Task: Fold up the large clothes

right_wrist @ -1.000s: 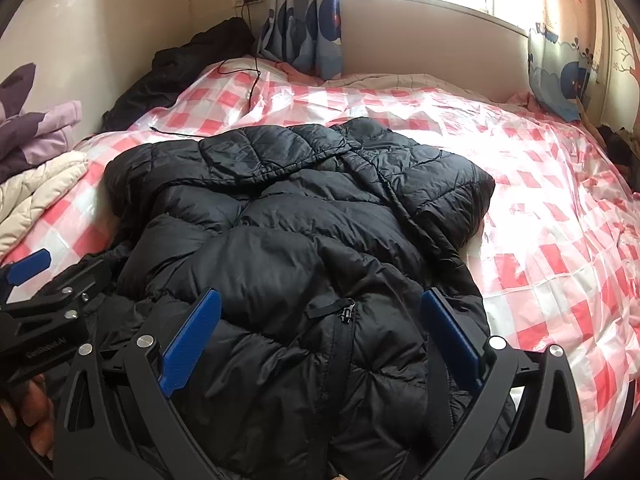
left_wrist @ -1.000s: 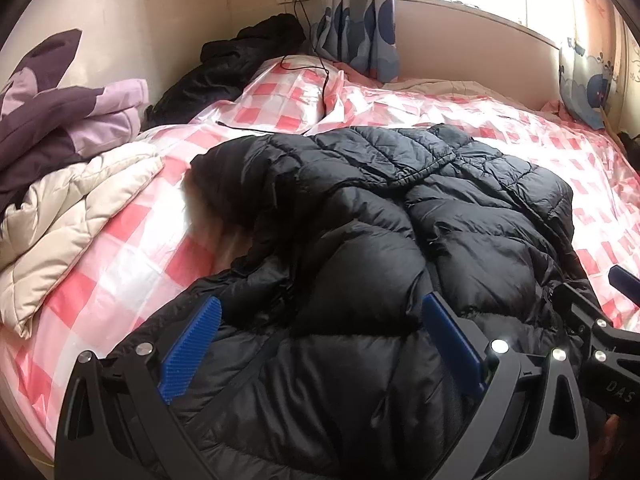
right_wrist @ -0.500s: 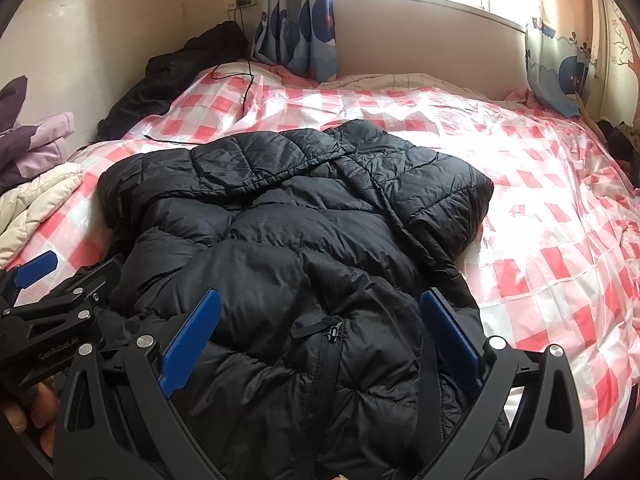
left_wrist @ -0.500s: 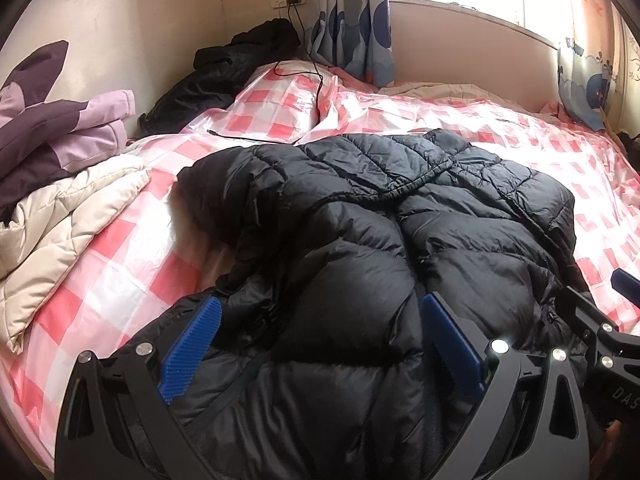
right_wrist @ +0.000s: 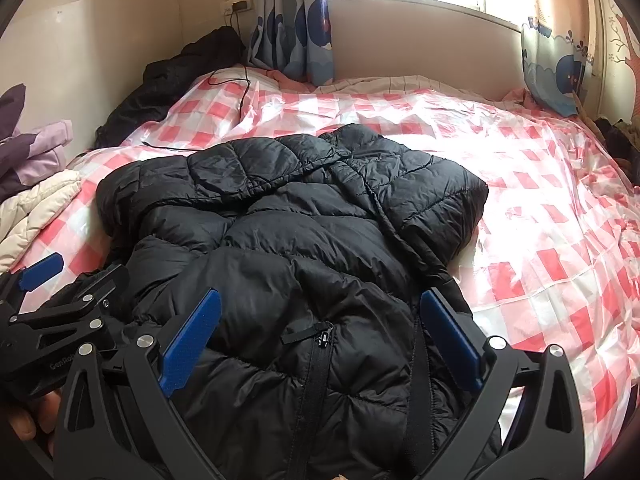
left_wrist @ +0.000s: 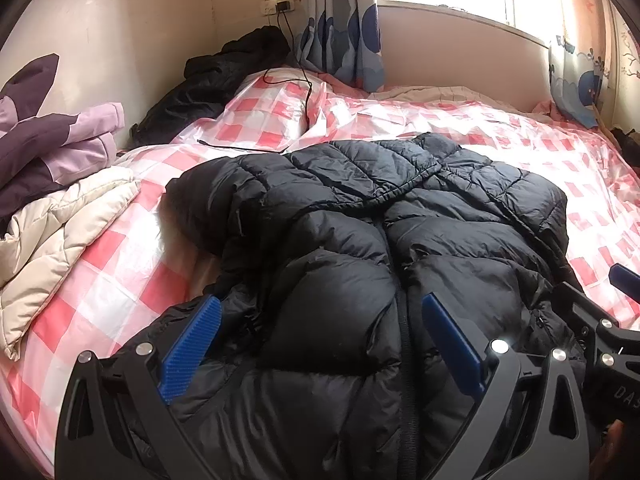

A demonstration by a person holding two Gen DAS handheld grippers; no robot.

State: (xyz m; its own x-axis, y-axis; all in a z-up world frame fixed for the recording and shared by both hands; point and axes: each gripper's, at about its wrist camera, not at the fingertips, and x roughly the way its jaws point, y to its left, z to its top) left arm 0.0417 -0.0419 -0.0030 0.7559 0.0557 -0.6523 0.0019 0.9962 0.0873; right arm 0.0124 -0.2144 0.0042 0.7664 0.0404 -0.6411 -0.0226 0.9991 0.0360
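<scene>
A large black puffer jacket (left_wrist: 360,240) lies spread on the bed, hood end toward the far wall; it also shows in the right wrist view (right_wrist: 300,240). My left gripper (left_wrist: 320,320) is open, its blue pads wide apart over the jacket's near left part. My right gripper (right_wrist: 320,316) is open over the jacket's near right part, by a zip pocket (right_wrist: 324,334). Each gripper shows at the edge of the other's view: the right gripper (left_wrist: 616,312) and the left gripper (right_wrist: 44,276). Neither holds anything.
The bed has a pink and white checked plastic cover (left_wrist: 120,288). Folded cream and purple clothes (left_wrist: 52,184) lie at the left edge. Another black garment (left_wrist: 216,76) and a charger cable (left_wrist: 304,92) lie near the far wall. Curtains (right_wrist: 292,20) hang by the window.
Both grippers have pulled back and risen slightly, so more of the jacket and bed shows. The jacket's near part has shifted a little. Both stay open.
</scene>
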